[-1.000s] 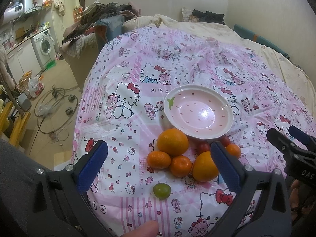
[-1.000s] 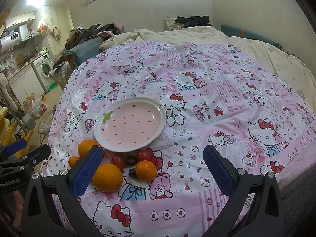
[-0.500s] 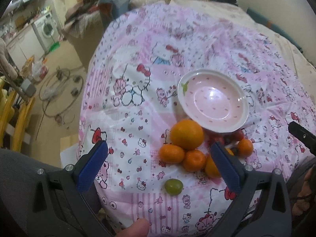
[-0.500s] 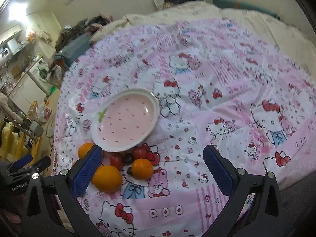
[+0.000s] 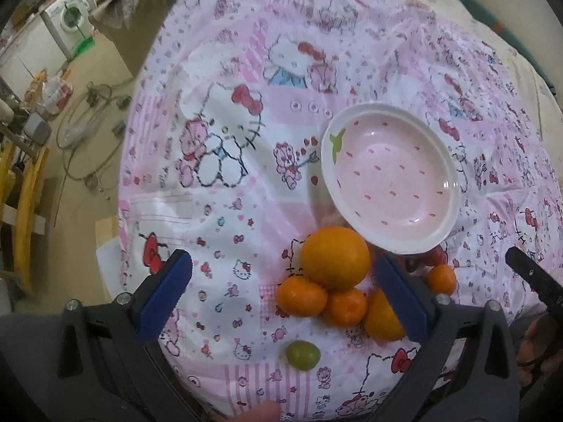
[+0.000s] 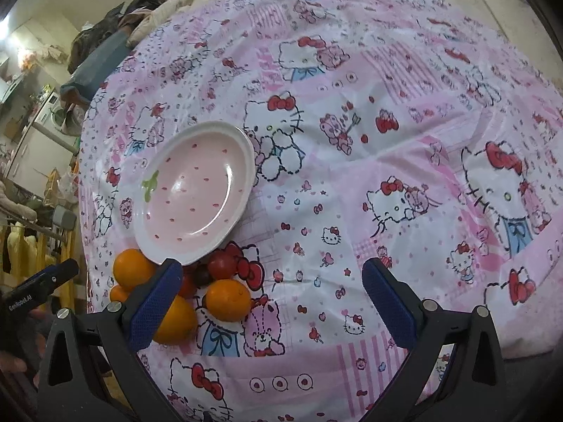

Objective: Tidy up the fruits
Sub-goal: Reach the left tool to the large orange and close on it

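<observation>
An empty pink strawberry-print plate (image 5: 440,147) (image 6: 242,144) lies on the Hello Kitty cloth. Just in front of it sits a cluster of fruit: a large orange (image 5: 335,257), two mandarins (image 5: 302,296) (image 5: 345,306), another orange (image 5: 381,320) partly behind my finger, a small mandarin (image 5: 441,278) and red fruits (image 6: 222,263). A green grape (image 5: 302,354) lies apart, nearer me. My left gripper (image 5: 283,295) is open above the cluster's left side. My right gripper (image 6: 272,299) is open, with a mandarin (image 6: 228,299) between its fingers' line.
The cloth-covered bed (image 6: 387,140) stretches away behind the plate. Its left edge drops to a floor with cables (image 5: 88,133), a washing machine (image 5: 72,17) and yellow furniture (image 5: 24,193). The right gripper's tip (image 5: 531,277) shows at the left view's right edge.
Both grippers have come down and closer to the bed and tilted toward the fruit. The fruit and plate have not moved. Both stay open.
</observation>
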